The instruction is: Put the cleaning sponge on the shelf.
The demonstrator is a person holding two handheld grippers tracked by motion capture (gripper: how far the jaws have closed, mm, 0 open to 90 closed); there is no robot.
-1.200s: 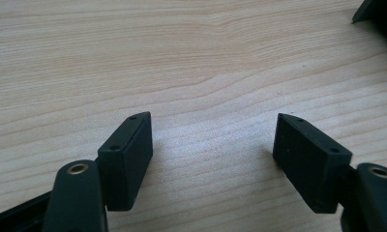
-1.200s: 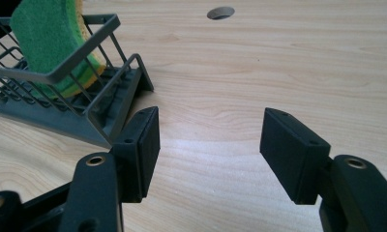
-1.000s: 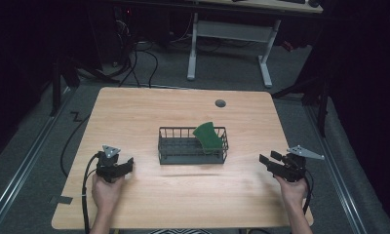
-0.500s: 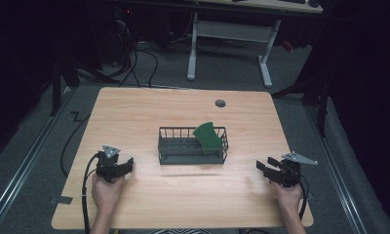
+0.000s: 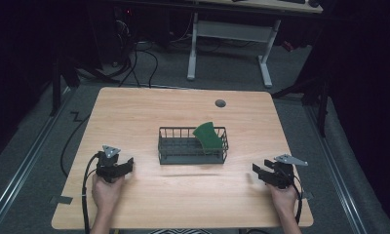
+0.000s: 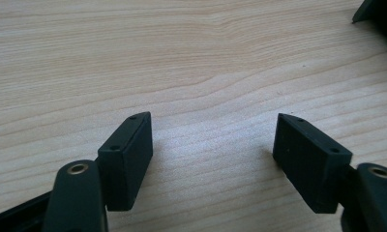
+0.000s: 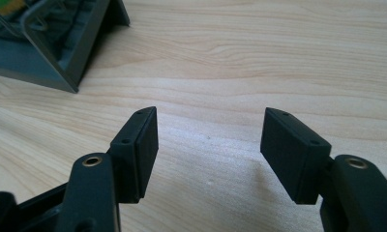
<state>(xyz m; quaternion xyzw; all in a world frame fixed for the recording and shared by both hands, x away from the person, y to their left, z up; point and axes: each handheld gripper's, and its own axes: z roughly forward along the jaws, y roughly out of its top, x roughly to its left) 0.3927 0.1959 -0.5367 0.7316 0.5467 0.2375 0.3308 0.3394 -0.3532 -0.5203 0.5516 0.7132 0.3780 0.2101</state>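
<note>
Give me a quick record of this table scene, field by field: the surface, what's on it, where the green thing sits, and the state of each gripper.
surface: wooden table, with a small round grommet near its far edge
centre item: dark wire basket
contents: green board, leaning tilted in the basket's right end
left gripper: jaws open, nothing between them, low over bare wood left of the basket
right gripper: jaws open, nothing between them, right of the basket, a basket corner ahead in its own view
contact: neither gripper touches the basket

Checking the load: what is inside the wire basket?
A green board leans upright at the right end of the wire basket. Its lower edge is hidden behind the basket's wall.
</note>
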